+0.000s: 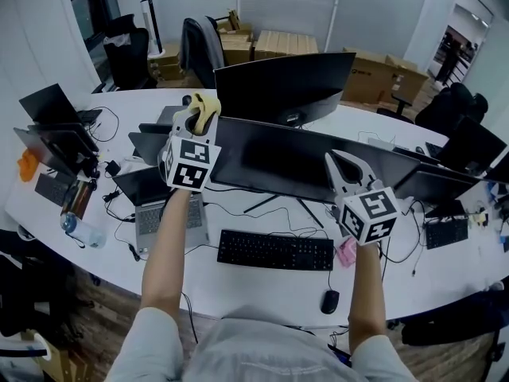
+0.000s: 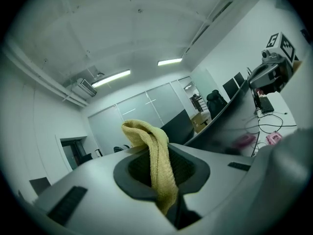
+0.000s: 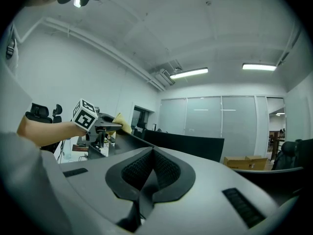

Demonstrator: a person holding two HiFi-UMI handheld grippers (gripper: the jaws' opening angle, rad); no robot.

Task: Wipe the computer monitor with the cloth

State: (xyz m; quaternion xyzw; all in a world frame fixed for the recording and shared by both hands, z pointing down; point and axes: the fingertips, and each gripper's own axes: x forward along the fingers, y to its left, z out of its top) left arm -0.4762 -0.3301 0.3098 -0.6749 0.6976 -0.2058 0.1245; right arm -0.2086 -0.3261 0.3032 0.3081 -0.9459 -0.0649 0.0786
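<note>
Two gripper views settle what the head view leaves vague: the left hand-held gripper (image 1: 196, 114) is clamped on the yellow cloth (image 2: 157, 161), whose folded end flops over the jaws, and the right hand-held gripper (image 1: 333, 160) has its jaws pressed together on nothing. Only the head view places the cloth, at the upper left corner of the wide monitor (image 1: 278, 164), whose long axis runs left to right across the desk (image 1: 254, 286). Bare screen stretches rightward to the right hand-held gripper near the top edge.
</note>
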